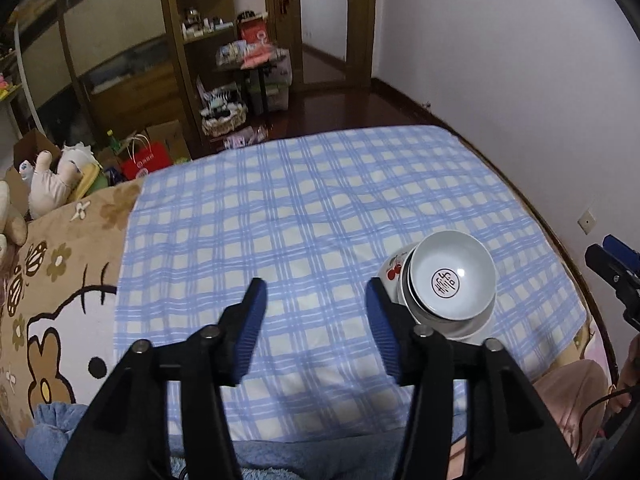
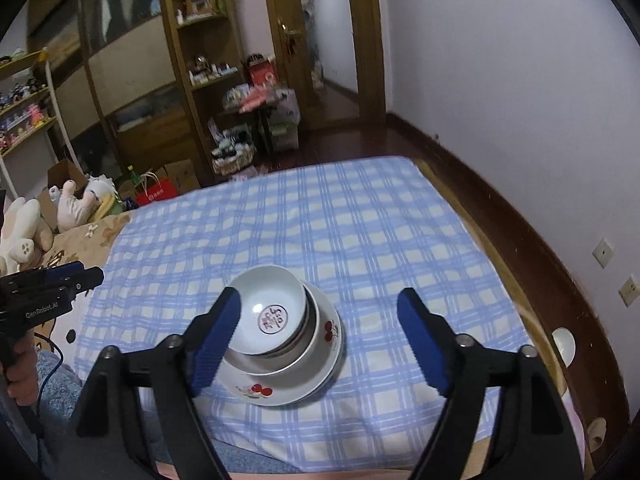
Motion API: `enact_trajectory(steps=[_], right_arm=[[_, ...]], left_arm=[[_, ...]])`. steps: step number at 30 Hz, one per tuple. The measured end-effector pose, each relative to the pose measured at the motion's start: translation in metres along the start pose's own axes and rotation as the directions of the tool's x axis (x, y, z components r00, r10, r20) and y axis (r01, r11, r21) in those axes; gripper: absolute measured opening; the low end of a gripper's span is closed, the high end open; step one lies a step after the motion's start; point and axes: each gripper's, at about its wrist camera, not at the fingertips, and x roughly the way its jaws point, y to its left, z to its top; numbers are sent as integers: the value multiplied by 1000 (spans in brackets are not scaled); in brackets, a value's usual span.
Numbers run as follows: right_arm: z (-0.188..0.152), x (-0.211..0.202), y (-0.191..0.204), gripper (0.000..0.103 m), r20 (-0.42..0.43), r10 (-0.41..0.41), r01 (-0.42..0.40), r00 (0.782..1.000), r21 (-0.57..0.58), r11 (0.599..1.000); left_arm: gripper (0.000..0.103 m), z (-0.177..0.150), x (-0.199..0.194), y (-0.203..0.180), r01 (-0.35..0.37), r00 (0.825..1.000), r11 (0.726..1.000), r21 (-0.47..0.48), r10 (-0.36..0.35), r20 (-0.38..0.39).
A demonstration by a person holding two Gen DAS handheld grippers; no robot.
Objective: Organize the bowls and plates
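Only the right wrist view shows the cherry-painted plate whole.

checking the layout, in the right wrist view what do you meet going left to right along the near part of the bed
left gripper → right gripper's left finger → top bowl → cherry plate → right gripper's right finger → wooden bed edge

Black left gripper and right gripper (silver screws) carry ribbed blue pads.
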Motion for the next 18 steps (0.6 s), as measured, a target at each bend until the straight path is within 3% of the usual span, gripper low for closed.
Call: enact_trajectory(steps=[5,9,14,18], right_arm=[[-13,-33,5,103,114,-10,9,993,6,1000],[-25,-52,8,103,192,-9,10,981,-3,1000],[-38,-57,14,103,221,-11,13,975,-11,1000],[-45,-55,15,103,224,1,2,974,-12,1000]], left_arm=[[73,-19,-20,6,11,997,1000,-11,-11,79],[81,-35,-34,5,-3,988,1000,4,2,155],[94,-53,-51,4,-10,963,1000,5,8,270],[95,-60,-53,10,15,958,999,-46,-1,286]])
